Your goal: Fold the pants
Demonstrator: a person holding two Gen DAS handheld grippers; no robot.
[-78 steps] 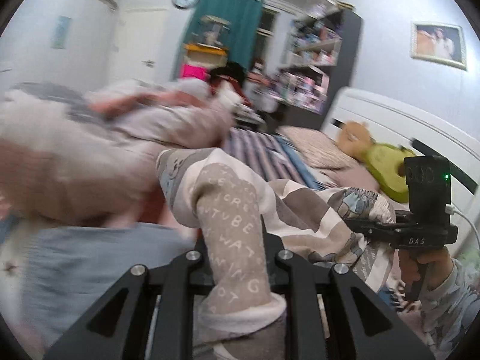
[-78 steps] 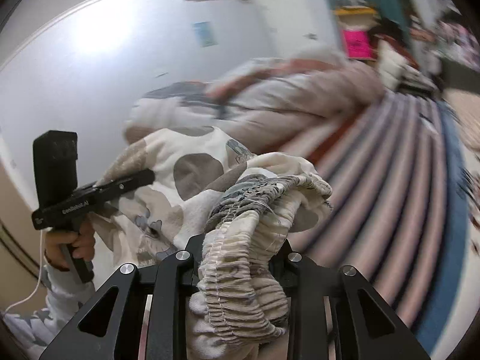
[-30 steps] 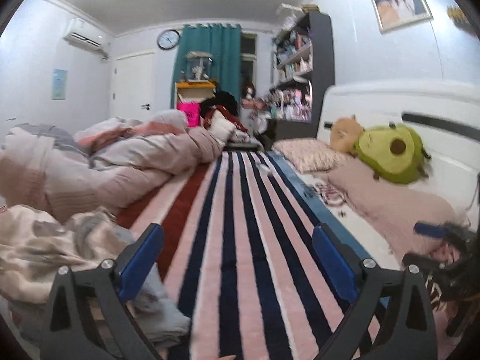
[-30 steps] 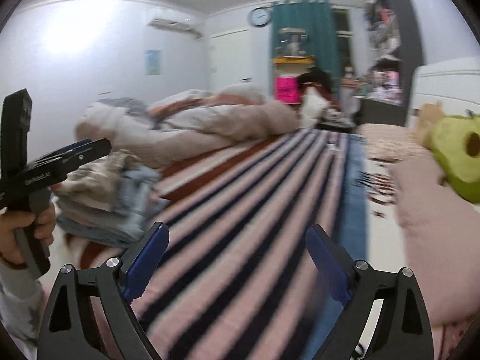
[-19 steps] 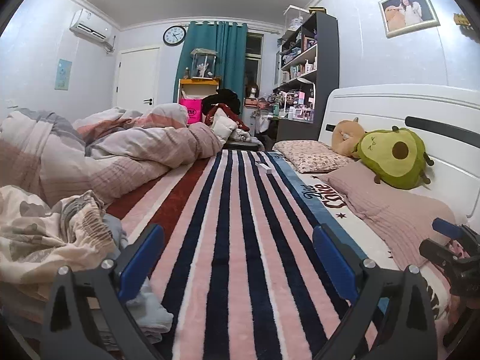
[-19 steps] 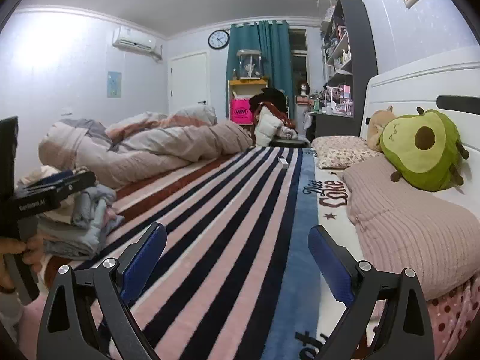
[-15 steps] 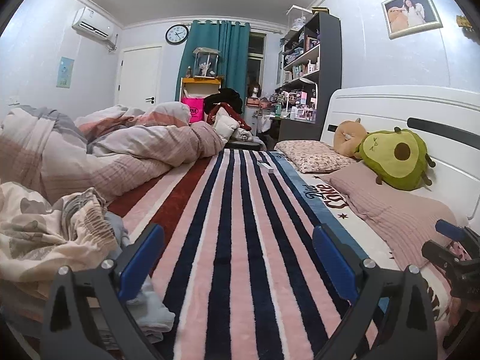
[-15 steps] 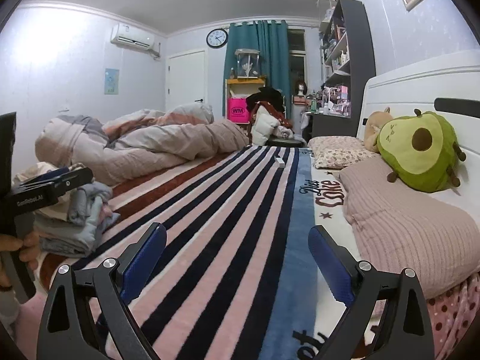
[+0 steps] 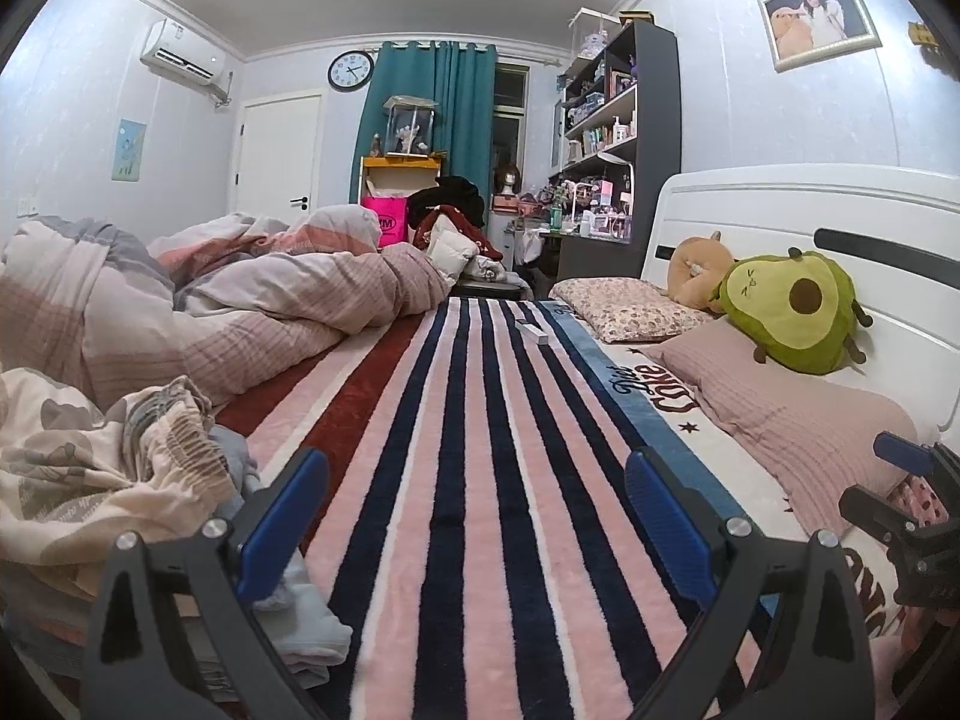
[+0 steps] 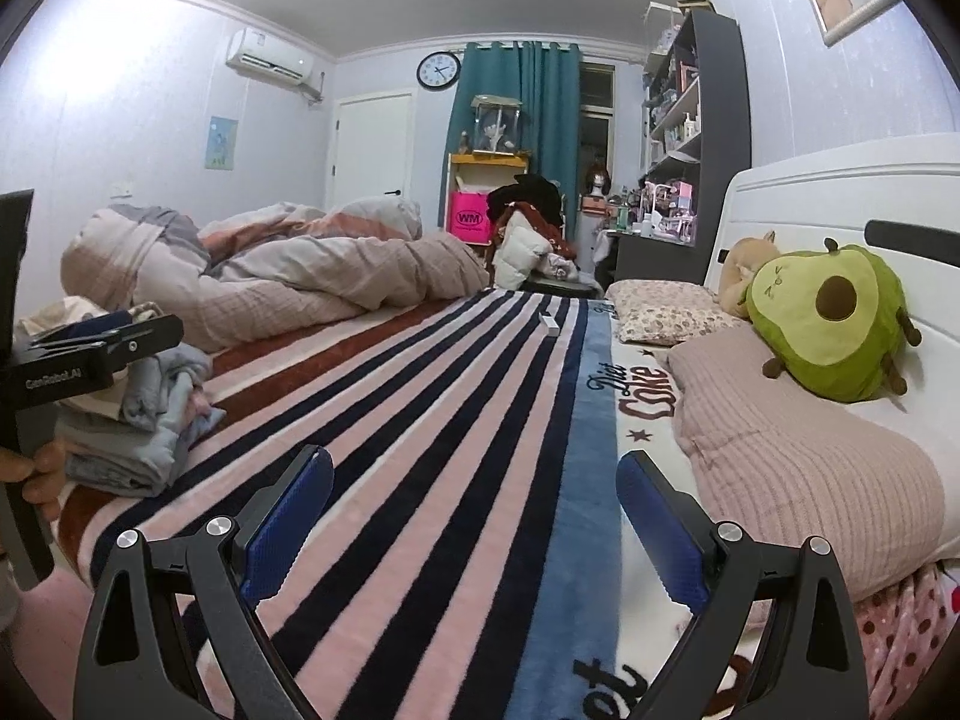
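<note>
Pants lie crumpled, elastic waistband facing right.

The blanket on the bed runs in pink, navy, white and dark red stripes, with a blue band along one edge. The pants are cream with grey blotches. The duvet is pale pink and grey check. An avocado plush is green with a brown pit. Curtains are teal. Each tool carries blue pads on black arms.

Cream patterned pants folded atop clothes stack, bed's left edge.
</note>
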